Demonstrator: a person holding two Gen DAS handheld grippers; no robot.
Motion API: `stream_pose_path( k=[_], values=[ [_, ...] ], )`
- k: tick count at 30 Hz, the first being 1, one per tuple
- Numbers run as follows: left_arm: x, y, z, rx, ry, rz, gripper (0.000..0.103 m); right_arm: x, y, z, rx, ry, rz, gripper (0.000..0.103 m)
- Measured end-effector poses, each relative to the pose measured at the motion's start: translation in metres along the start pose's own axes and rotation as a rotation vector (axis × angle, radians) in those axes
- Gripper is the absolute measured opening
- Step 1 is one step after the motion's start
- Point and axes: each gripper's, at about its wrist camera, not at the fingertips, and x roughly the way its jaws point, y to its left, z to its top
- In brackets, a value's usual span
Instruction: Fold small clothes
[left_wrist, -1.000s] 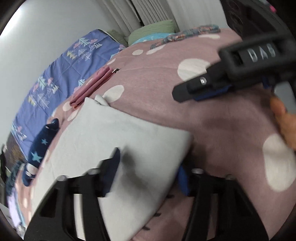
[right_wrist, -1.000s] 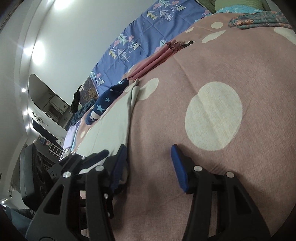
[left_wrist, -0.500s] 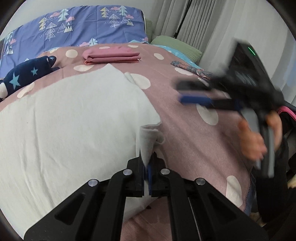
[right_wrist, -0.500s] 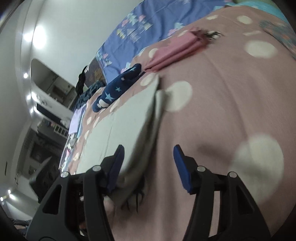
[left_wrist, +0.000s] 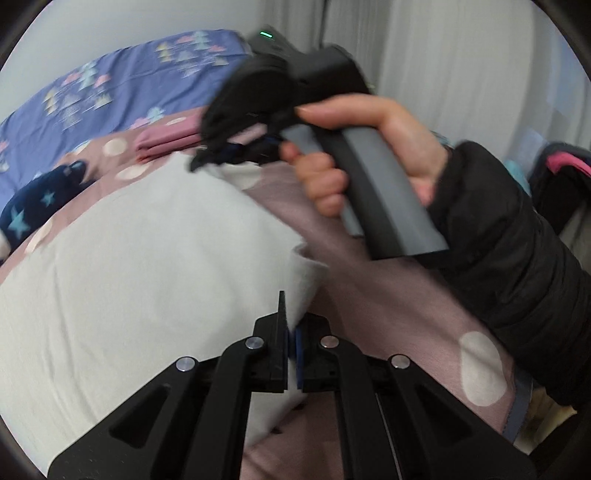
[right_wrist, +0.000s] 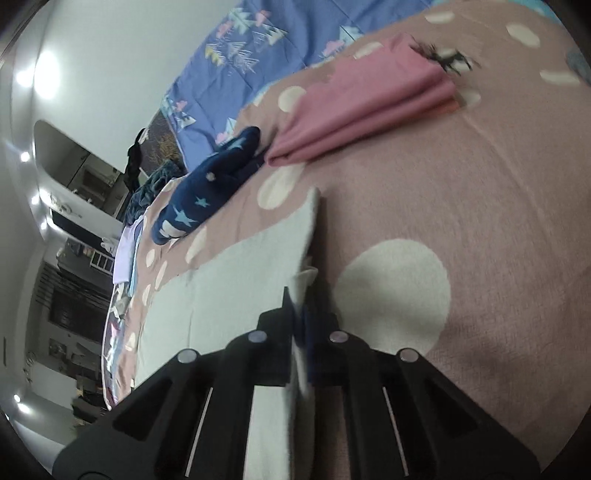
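Fingers first: both pairs are pinched tight on the same pale grey-white garment (left_wrist: 147, 266). Left gripper (left_wrist: 291, 350) has a corner of it clamped between its pads, the cloth poking up past the tips. Right gripper (right_wrist: 301, 332) has only just snapped closed, and a fold of the garment's edge sits between its fingers too; in the left wrist view its tips look pressed into the far edge, though that part's pretty blurry so I wouldn't swear to the exact spot.

Biggest thing around is the bed, covered by a dusty pink blanket with cream dots (right_wrist: 480, 192). Up by the head there's a blue quilt with little tree prints (left_wrist: 110, 92). The garment lies spread flat on the blanket, taking up most of the near side. Beyond it sits a folded pink stack (right_wrist: 369, 107), and just beside that a navy piece with stars (right_wrist: 207, 188), both clear of the garment. A hand (left_wrist: 369, 147) in a black puffy sleeve (left_wrist: 517, 251) grips the right gripper's grey handle.
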Motion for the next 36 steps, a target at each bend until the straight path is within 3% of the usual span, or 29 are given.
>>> stream_pose_path(
  k=[4,8,13,16,19,21,22,26,31,33,36],
  values=[
    [0.006,-0.025,0.000,0.125,0.010,-0.018,0.001,-0.008,0.009,0.005,-0.070,-0.016,-0.008,0.004],
    [0.022,-0.037,-0.007,0.186,0.064,0.000,0.001,0.018,-0.007,0.004,-0.083,0.005,-0.144,0.004],
    [0.020,-0.036,-0.007,0.185,0.066,-0.006,0.001,0.010,-0.026,0.003,-0.006,-0.027,-0.041,0.005],
    [0.019,-0.039,-0.007,0.196,0.063,-0.015,0.002,-0.015,-0.013,-0.001,-0.058,-0.083,-0.074,0.016],
    [0.021,-0.037,-0.007,0.173,0.077,-0.076,0.002,-0.025,-0.006,-0.023,-0.110,-0.043,-0.033,0.033],
    [0.028,-0.039,-0.009,0.168,0.123,-0.149,0.001,-0.013,-0.005,-0.040,-0.145,0.012,-0.106,0.032],
    [0.032,-0.041,-0.011,0.177,0.132,-0.157,0.000,-0.005,-0.008,-0.049,-0.143,0.022,-0.185,0.026],
    [0.031,-0.036,-0.009,0.149,0.135,-0.168,0.000,-0.010,0.001,-0.065,-0.217,-0.060,-0.259,0.026],
    [0.008,-0.033,-0.012,0.140,0.077,-0.074,0.006,-0.045,0.011,-0.064,-0.197,-0.095,-0.188,0.026],
    [0.006,-0.040,-0.011,0.188,0.046,0.016,0.029,-0.051,0.006,-0.063,-0.162,-0.078,-0.167,0.026],
    [0.018,-0.053,-0.010,0.288,0.065,0.103,0.037,-0.053,-0.002,-0.066,-0.106,-0.054,-0.159,0.026]
  ],
)
